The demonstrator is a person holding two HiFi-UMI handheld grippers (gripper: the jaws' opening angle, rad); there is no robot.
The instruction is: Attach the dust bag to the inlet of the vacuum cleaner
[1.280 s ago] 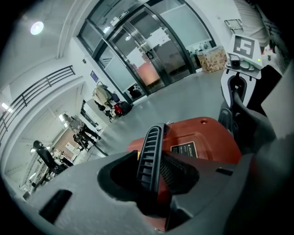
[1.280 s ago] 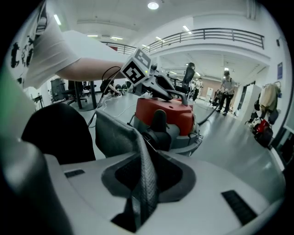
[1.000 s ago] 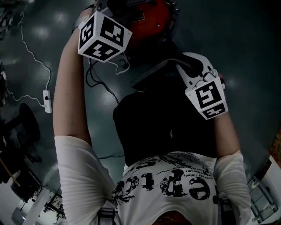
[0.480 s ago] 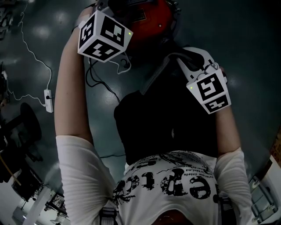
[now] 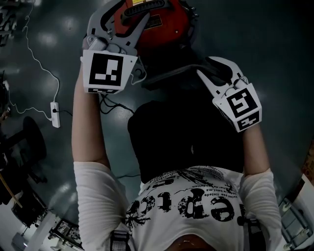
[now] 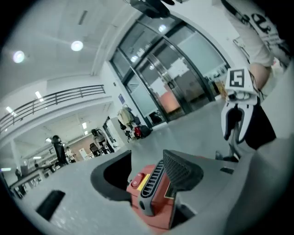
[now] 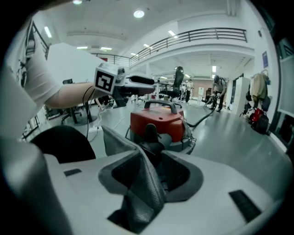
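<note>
The red vacuum cleaner [image 5: 167,22] stands on the floor in front of me, with a grey carrying handle [image 7: 161,103] on top. My left gripper [image 5: 120,14] hangs just above that top. Its jaws are opening, and between them shows only the vacuum [image 6: 158,202] below, untouched. My right gripper [image 5: 203,66] is nearer me, on the right. Its jaws are opening too; a grey fold of the dust bag [image 7: 142,183] still lies loose in the gap of the right gripper [image 7: 151,172]. The bag's edge [image 5: 171,76] runs left from it.
A white power strip [image 5: 55,113] with its cable lies on the floor at the left, next to a black chair base [image 5: 24,142]. A dark hose [image 7: 206,117] trails off the vacuum to the right. People and office chairs are far back.
The left gripper has risen and tipped forward over the vacuum's top, its marker cube now facing me. The right gripper edged slightly right and down in the picture.
</note>
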